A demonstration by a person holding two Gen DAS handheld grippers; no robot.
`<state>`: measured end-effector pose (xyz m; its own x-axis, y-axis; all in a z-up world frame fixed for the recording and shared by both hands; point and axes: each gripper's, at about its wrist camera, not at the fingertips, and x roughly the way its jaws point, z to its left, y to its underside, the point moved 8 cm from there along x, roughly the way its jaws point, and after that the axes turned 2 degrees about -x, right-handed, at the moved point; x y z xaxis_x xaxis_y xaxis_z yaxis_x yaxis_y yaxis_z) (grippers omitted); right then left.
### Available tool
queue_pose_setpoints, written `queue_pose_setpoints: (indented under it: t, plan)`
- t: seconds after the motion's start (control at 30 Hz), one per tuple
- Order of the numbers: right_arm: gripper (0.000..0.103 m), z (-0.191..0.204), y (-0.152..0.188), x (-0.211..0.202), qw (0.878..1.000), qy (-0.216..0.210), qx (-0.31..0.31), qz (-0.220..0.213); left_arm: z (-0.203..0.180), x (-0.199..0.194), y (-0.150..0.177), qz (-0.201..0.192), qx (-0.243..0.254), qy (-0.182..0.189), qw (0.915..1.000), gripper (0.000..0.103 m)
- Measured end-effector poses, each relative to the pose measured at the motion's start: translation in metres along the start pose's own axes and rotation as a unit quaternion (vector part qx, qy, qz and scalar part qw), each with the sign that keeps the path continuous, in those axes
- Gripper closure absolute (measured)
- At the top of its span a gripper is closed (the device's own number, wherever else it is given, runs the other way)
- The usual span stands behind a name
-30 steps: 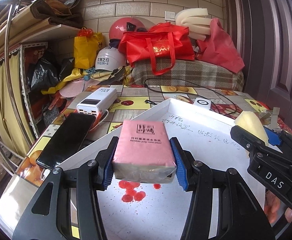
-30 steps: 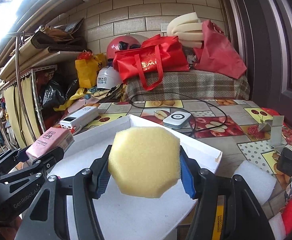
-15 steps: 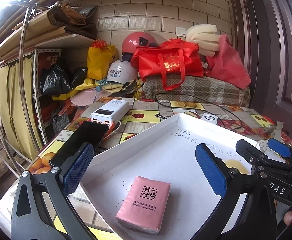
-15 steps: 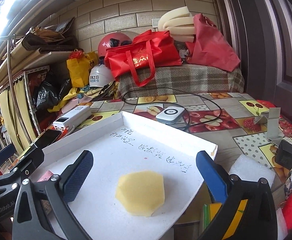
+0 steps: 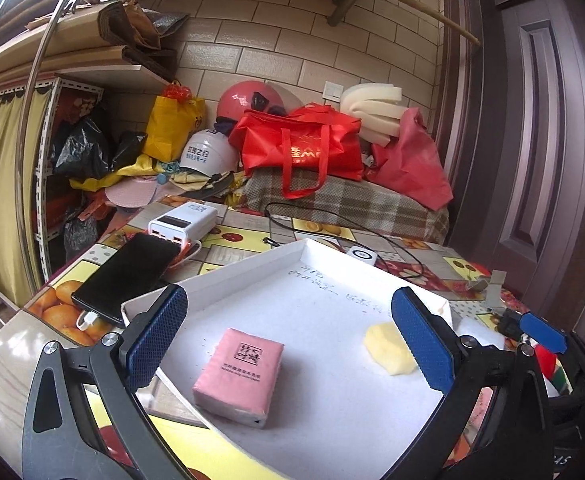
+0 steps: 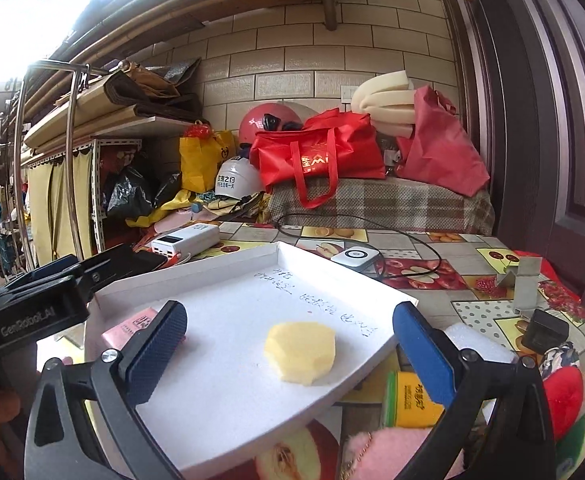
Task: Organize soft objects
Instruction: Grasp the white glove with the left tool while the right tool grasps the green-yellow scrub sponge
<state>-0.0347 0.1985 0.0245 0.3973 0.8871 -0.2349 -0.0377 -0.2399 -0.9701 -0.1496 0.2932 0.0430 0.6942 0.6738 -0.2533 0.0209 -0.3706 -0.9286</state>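
Observation:
A pink tissue pack (image 5: 239, 376) lies flat near the front of the white tray (image 5: 252, 264). To its right on the tray floor rests a yellow sponge (image 5: 388, 347). My left gripper (image 5: 290, 340) is open, drawn back above the pack with nothing between its blue pads. In the right wrist view the sponge (image 6: 300, 351) lies mid-tray (image 6: 332, 276), and my right gripper (image 6: 290, 354) stands open around and in front of it without touching. The pack (image 6: 134, 326) peeks out at the left beside the left gripper's body (image 6: 32, 312).
A black phone (image 5: 130, 276) and a white power bank (image 5: 184, 222) lie left of the tray. A white charger puck (image 6: 354, 258) with a black cable sits behind it. By the tray's right front: white foam (image 6: 480, 350), a yellow packet (image 6: 412, 400), pink plush (image 6: 376, 452), a black adapter (image 6: 544, 330).
Both grippers opened wide. The tissue pack and the sponge dropped out of them onto the tray floor, and both grippers pulled back toward the near edge.

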Motion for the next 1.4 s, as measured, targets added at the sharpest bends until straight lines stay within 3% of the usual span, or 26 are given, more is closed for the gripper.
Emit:
queue_pose_setpoints:
  t: [0.1,0.2,0.3,0.5,0.57,0.63,0.73,0.8,0.93,1.07,1.1,1.17,1.2,1.4]
  plan:
    - [0.0,-0.012,0.011,-0.022,1.0,-0.01,0.001,0.015,-0.025,-0.005,0.011,0.021,0.009,0.05,0.9985,0.0]
    - [0.0,-0.039,0.019,-0.045,1.0,0.006,0.005,0.018,-0.061,-0.012,0.025,0.043,0.047,0.096,0.9934,0.0]
    - [0.0,-0.085,0.024,-0.067,0.999,0.045,0.02,0.013,-0.104,-0.023,0.039,0.055,0.114,0.147,0.9811,0.0]
    - [0.0,-0.198,0.051,-0.09,0.986,0.12,0.095,0.063,-0.192,-0.045,0.09,0.123,0.252,0.249,0.9273,0.0]
    - [0.0,-0.225,0.062,-0.094,0.982,0.118,0.118,0.089,-0.214,-0.049,0.111,0.157,0.289,0.273,0.9039,0.008]
    - [0.0,-0.239,0.071,-0.096,0.98,0.111,0.12,0.115,-0.23,-0.052,0.131,0.179,0.334,0.275,0.8836,0.03]
    - [0.0,-0.242,0.082,-0.098,0.978,0.075,0.133,0.142,-0.24,-0.047,0.149,0.203,0.372,0.267,0.8653,0.032]
    - [0.002,-0.238,0.088,-0.095,0.976,0.059,0.137,0.158,-0.242,-0.044,0.152,0.212,0.371,0.268,0.8637,0.032]
    - [0.018,-0.221,0.096,-0.084,0.975,0.035,0.11,0.191,-0.24,-0.032,0.157,0.244,0.353,0.269,0.8619,0.032]
    - [0.026,-0.209,0.109,-0.069,0.967,0.014,0.088,0.238,-0.247,-0.026,0.167,0.266,0.363,0.277,0.8492,0.032]
    - [0.028,-0.207,0.112,-0.066,0.964,0.005,0.088,0.249,-0.249,-0.025,0.171,0.27,0.369,0.276,0.8453,0.035]
    - [0.043,-0.206,0.116,-0.062,0.961,-0.001,0.088,0.263,-0.251,-0.022,0.177,0.28,0.379,0.269,0.8398,0.056]
    - [0.049,-0.205,0.118,-0.062,0.96,-0.003,0.088,0.267,-0.251,-0.023,0.176,0.28,0.377,0.274,0.8394,0.065]
    - [0.058,-0.213,0.11,-0.072,0.965,0.012,0.102,0.241,-0.248,-0.031,0.163,0.242,0.366,0.277,0.8551,0.067]
